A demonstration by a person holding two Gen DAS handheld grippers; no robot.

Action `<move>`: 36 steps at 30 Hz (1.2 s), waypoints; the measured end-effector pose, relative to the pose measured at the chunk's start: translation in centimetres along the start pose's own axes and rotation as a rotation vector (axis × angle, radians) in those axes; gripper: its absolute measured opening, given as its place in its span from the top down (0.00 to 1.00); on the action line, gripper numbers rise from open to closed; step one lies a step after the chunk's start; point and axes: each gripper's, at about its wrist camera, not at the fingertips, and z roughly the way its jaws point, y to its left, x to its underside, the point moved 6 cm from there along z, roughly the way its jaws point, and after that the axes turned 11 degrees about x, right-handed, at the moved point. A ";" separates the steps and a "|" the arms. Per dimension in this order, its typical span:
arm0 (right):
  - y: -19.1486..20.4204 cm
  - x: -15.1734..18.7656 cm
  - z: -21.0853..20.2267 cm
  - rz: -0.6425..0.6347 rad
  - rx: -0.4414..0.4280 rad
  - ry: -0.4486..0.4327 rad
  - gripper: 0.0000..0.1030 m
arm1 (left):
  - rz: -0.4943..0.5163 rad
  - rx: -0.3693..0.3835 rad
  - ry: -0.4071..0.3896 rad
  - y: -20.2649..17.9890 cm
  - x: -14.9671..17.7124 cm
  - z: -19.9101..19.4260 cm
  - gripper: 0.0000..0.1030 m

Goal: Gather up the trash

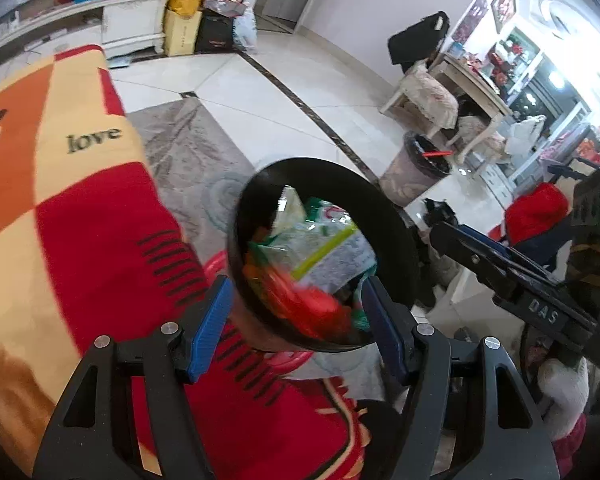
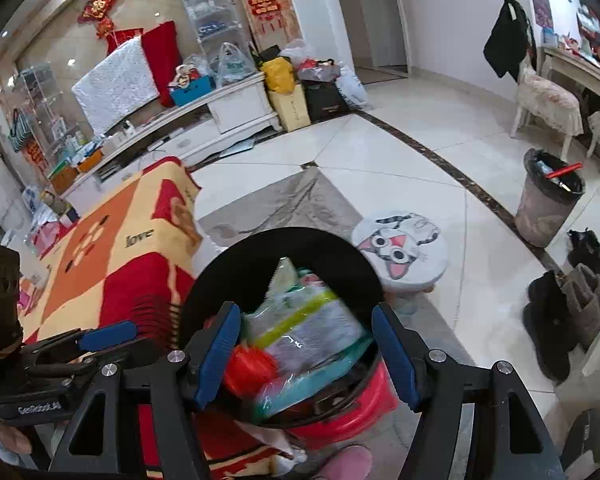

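1. Left hand-held gripper [image 1: 296, 320]: jaws apart, gripping nothing, straddling the near rim of the black bin [image 1: 384, 248].
2. Right hand-held gripper [image 2: 306, 356]: same deal, spread wide, empty.
3. Crumpled wrappers [image 2: 300, 332] piled inside the bin, right of the blanket-covered table [image 2: 112, 264].

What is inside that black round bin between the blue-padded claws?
The black round bin holds crumpled clear plastic packaging, one piece with a yellow-green strip, and something red-orange near the front. Whatever lies beneath, and the bin's bottom, is covered by this heap.
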 end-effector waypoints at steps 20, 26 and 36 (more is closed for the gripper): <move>4.5 1.8 -2.0 -0.047 -0.020 -0.042 0.36 | 0.057 -0.213 -0.182 1.0 0.9 -5.8 0.36; 5.7 1.6 -3.0 -0.058 -0.017 -0.072 0.36 | 0.077 -0.246 -0.223 0.9 1.1 -7.5 0.36; 7.2 1.6 -4.3 -0.073 -0.001 -0.116 0.34 | 0.094 -0.275 -0.281 0.5 1.5 -9.8 0.36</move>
